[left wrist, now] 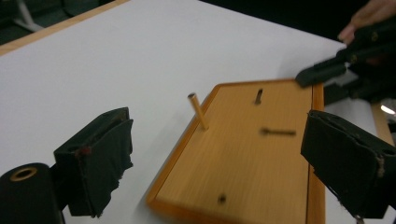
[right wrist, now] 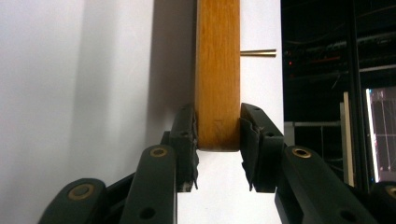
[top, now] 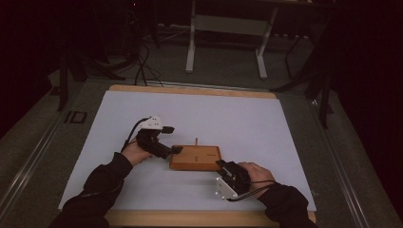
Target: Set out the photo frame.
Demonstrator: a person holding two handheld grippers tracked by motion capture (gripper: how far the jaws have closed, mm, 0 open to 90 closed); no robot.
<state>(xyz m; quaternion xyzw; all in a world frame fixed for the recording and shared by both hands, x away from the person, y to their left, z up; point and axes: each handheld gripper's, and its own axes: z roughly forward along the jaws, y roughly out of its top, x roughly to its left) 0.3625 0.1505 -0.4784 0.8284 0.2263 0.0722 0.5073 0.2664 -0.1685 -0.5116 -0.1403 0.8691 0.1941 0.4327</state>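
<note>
A flat wooden board [top: 196, 158] lies mid-table on the white sheet. One thin wooden peg [top: 196, 141] stands upright in a hole at its far edge. In the left gripper view the peg [left wrist: 198, 111] leans slightly over the board [left wrist: 247, 154], which has a few dark holes and a short slot. My left gripper [top: 177, 149] hovers at the board's left end, its jaws wide open and empty [left wrist: 219, 158]. My right gripper [top: 222, 165] is at the near right corner. Its pads [right wrist: 186, 135] clamp the board's edge [right wrist: 217, 70], and the peg [right wrist: 258, 53] shows beyond.
The white sheet [top: 237, 118] covers a wooden tabletop [top: 190, 89] whose edges show at front and back. Beyond the table are white desk legs [top: 191, 42] and cables [top: 142, 66] on a dark floor. My right gripper [left wrist: 327, 70] appears past the board in the left gripper view.
</note>
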